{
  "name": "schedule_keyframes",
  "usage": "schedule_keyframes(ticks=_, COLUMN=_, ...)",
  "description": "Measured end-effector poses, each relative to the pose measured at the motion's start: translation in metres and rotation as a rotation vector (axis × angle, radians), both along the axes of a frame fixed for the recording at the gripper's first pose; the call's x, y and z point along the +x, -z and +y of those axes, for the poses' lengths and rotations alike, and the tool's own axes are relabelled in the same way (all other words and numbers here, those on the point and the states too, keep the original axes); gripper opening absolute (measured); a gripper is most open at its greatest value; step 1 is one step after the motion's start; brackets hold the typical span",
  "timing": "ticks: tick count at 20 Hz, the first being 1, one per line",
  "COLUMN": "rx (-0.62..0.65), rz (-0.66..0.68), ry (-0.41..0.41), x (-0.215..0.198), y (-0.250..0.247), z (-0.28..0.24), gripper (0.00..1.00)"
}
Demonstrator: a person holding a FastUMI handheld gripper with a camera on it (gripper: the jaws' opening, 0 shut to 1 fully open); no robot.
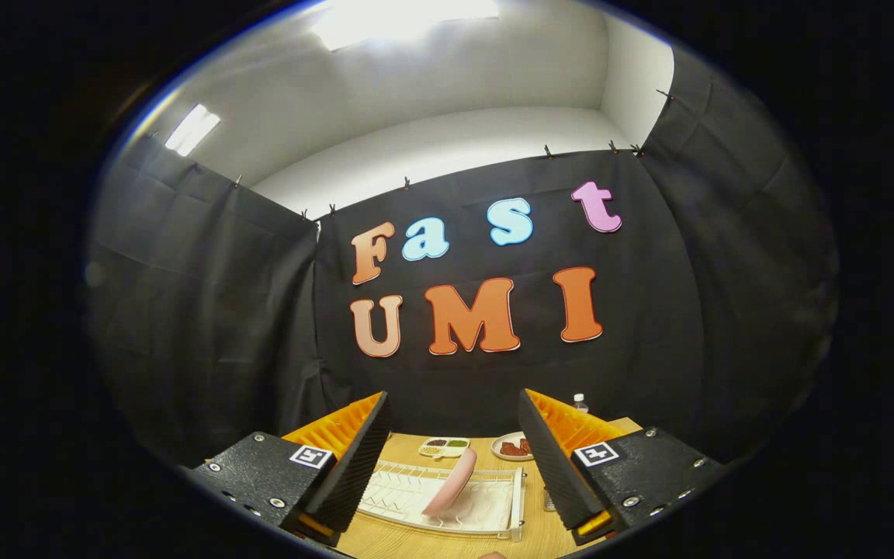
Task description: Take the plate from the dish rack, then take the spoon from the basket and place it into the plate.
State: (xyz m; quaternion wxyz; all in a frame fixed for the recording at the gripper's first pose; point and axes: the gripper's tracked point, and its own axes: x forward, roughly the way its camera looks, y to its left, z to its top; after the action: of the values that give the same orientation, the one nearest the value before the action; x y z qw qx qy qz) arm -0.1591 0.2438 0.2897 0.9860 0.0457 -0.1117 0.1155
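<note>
A pink plate [451, 483] stands on edge, leaning, in the white wire dish rack [396, 491] on the wooden table. My gripper [455, 458] is open, held above and in front of the rack, its two black-and-orange fingers [354, 458] spread wide to either side of the plate with nothing between them. The plate lies just ahead of and below the fingertips, untouched.
Beyond the rack sit a small white divided dish [443, 446] with dark and green contents and a white plate [513, 446] with red pieces. A small bottle [580, 402] stands at the back right. Black cloth walls close in the table [416, 539].
</note>
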Motion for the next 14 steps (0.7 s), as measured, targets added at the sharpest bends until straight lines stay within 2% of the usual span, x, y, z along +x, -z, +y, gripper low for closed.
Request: schedule_keyframes(ticks=14, rx=-0.005, rz=0.021, ry=0.007, x=0.0088, y=0.0078, z=0.0040, gripper=0.97)
